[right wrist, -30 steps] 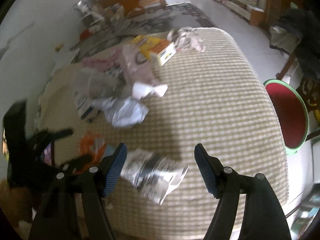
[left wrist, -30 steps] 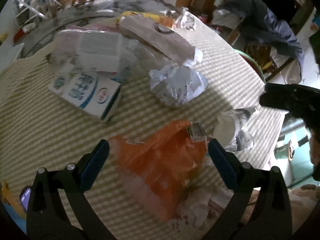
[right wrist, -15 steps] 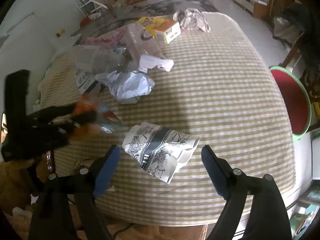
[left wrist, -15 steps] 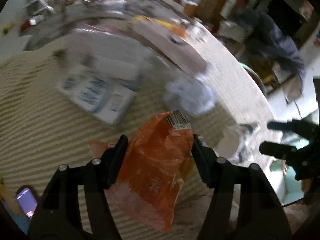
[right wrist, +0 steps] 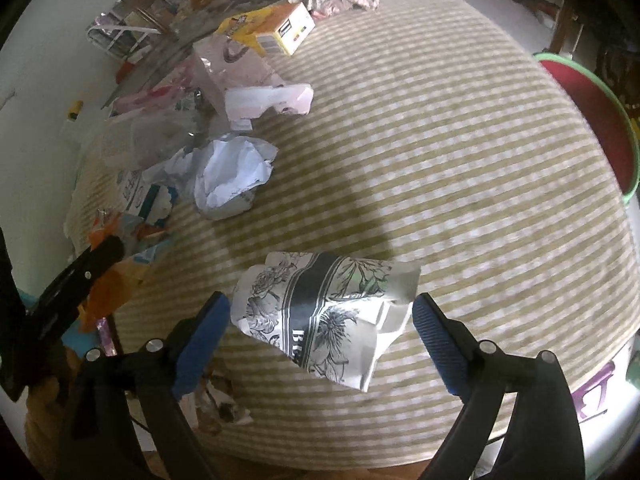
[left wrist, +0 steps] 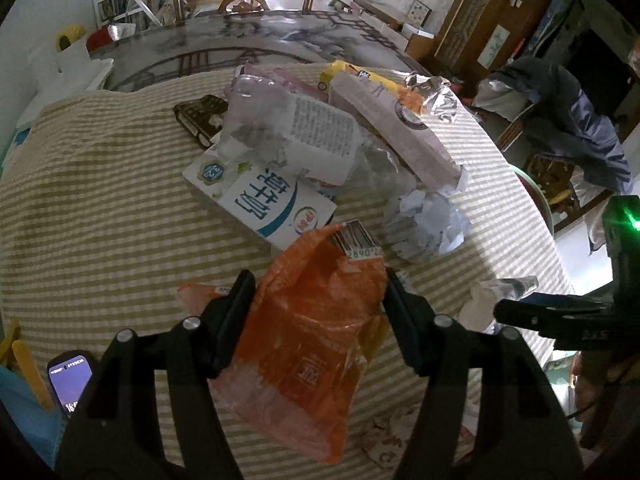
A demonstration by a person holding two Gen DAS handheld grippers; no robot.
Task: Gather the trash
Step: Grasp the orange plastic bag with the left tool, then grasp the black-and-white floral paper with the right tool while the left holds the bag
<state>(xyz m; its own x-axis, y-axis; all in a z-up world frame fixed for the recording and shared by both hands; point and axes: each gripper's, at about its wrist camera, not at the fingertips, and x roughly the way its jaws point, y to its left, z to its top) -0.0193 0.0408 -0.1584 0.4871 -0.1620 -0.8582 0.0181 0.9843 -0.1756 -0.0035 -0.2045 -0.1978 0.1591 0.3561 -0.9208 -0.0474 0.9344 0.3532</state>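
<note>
1. At the far left of the left wrist view a phone (left wrist: 68,380) with a lit screen lies near the desk (left wrist: 100,208) edge; the desk carries a striped green-and-cream cloth.
2. The left claw (left wrist: 318,306) is pinching the orange plastic bag (left wrist: 316,344) – both fingers press on its sides, and the bag hangs down toward the camera with a barcode label at its top.
3. Just behind the bag lies a white-and-blue milk carton (left wrist: 260,200), and on it a crumpled clear wrapper (left wrist: 288,136) with printed text.
4. To the right of the carton sits a ball of crumpled white paper (left wrist: 428,220), with a long pink package (left wrist: 392,128) behind it.
5. In the right wrist view the right claw (right wrist: 320,320) is spread wide – its blue fingers (right wrist: 200,336) stand on each side of a crushed paper cup (right wrist: 328,312) with a black flower pattern. Whether they touch it, I cannot tell.
6. At the far right a red basin (right wrist: 592,120) with a green rim stands beside the desk.
</note>
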